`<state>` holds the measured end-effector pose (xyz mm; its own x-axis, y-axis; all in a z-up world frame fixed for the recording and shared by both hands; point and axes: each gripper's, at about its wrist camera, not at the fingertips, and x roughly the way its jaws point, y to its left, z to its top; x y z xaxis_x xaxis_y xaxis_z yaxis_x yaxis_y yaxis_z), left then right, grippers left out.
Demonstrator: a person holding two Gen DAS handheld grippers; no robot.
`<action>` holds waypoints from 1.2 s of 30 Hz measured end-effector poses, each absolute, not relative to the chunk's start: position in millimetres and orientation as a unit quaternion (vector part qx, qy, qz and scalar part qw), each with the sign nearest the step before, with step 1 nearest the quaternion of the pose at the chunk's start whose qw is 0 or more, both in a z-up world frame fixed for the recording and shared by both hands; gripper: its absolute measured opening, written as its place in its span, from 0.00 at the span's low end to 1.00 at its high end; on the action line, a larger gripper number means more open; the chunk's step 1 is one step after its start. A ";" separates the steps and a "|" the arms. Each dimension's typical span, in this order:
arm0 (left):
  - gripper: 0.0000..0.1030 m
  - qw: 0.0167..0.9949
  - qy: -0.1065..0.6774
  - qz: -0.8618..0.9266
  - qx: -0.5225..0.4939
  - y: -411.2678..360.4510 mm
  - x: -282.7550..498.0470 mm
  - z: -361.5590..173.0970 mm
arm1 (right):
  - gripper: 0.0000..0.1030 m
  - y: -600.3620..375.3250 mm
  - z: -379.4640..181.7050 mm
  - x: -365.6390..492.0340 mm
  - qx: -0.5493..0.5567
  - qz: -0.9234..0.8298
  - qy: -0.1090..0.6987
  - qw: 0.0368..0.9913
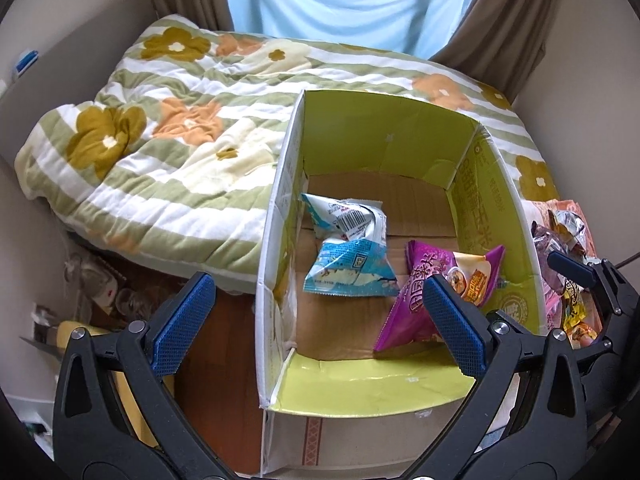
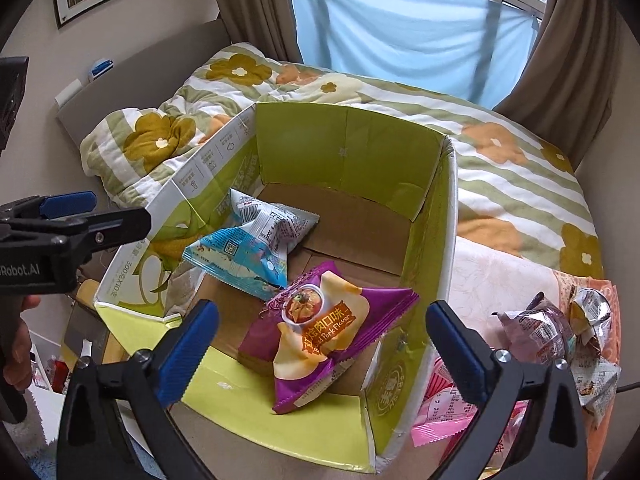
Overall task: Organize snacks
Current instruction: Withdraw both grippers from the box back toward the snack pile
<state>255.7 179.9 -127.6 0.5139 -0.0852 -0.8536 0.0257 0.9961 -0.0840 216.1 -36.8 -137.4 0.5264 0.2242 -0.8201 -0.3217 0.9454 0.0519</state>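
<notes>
With both grippers, right point(image 2: 322, 344) and left point(image 1: 320, 320), spread wide and empty over the box point(image 2: 348, 148), where the purple bag point(image 2: 320, 336) lies, a careless reach for the loose snacks point(image 2: 560, 332) beside it could knock its wall.

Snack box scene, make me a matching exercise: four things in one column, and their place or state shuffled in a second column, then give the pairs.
Things:
1. purple snack bag
2. blue snack bag
3. loose snack pile
4. right gripper

Places or states:
A. outside the cardboard box, on the bed
B. open, empty
C. in the box, near the front wall
D. in the box, behind the purple one

Pairs: 1-C, 2-D, 3-A, 4-B
</notes>
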 end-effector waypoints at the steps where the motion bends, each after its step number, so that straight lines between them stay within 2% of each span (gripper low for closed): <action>1: 1.00 0.870 0.491 -0.035 -0.030 179.5 253.7 -126.9 | 1.00 -37.7 -135.8 213.8 -0.056 0.155 0.458 0.874; 18: 1.00 0.882 0.453 -0.131 -0.013 139.2 228.5 -86.4 | 1.00 -81.2 -81.7 172.4 -0.021 0.075 0.426 0.901; 27: 1.00 0.889 0.432 -0.154 0.010 83.5 208.5 -65.6 | 1.00 -147.3 -55.2 139.6 0.005 0.027 0.408 0.913; 36: 1.00 0.887 0.438 -0.149 0.002 -2.4 184.4 -70.9 | 1.00 -236.2 -52.9 111.8 -0.005 0.008 0.409 0.912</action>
<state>184.4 -2.4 -70.9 0.5722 -0.2614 -0.7773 0.2653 0.9559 -0.1262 111.8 -236.2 -52.9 0.6648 0.0111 -0.7469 -0.0186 0.9998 -0.0017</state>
